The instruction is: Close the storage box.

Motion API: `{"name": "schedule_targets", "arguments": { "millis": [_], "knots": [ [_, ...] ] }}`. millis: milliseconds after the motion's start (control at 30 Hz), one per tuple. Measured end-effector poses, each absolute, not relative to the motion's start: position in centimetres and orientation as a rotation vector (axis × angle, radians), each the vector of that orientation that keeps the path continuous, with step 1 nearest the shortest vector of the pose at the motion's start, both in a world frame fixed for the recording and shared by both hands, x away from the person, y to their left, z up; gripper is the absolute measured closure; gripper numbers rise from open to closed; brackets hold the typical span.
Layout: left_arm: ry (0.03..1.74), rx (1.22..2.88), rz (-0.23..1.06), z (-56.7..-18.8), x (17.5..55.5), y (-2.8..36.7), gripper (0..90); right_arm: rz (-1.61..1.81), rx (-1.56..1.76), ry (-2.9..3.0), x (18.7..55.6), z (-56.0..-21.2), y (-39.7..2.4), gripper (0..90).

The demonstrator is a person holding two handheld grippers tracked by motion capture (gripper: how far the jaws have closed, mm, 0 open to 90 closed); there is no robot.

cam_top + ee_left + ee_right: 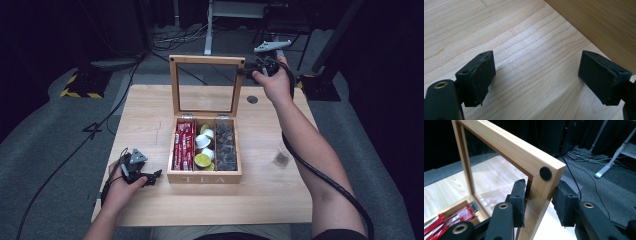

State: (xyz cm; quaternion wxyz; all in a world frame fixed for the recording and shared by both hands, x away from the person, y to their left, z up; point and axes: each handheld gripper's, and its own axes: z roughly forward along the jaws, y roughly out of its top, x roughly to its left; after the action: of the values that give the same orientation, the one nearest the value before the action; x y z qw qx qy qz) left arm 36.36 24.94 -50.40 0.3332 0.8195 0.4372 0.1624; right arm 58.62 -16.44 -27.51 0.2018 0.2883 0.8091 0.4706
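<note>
Right gripper's fingers seem clamped on the upright lid, top right corner. Left gripper rests wide open on the counter.

The tea box sits mid-table, its lid upright at the back. Inside: packets left, cups centre, bags right. A sachet lies right of the box, a hole behind it.

High view overhead facing forward, gripper views close-up, all sharing the table, tea box.
</note>
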Motion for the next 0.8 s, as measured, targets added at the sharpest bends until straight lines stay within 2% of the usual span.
{"name": "schedule_targets", "arguments": {
  "millis": [500,800],
  "knots": [
    [1.146,2.139,0.426,-50.4,36.4,24.9,14.7,1.315,0.738,2.320,53.4,-26.9,-17.1,66.5],
    [1.151,2.136,0.427,-50.4,36.4,24.8,14.7,1.301,0.700,2.357,50.4,-27.3,-17.2,64.9]
  ]
}}
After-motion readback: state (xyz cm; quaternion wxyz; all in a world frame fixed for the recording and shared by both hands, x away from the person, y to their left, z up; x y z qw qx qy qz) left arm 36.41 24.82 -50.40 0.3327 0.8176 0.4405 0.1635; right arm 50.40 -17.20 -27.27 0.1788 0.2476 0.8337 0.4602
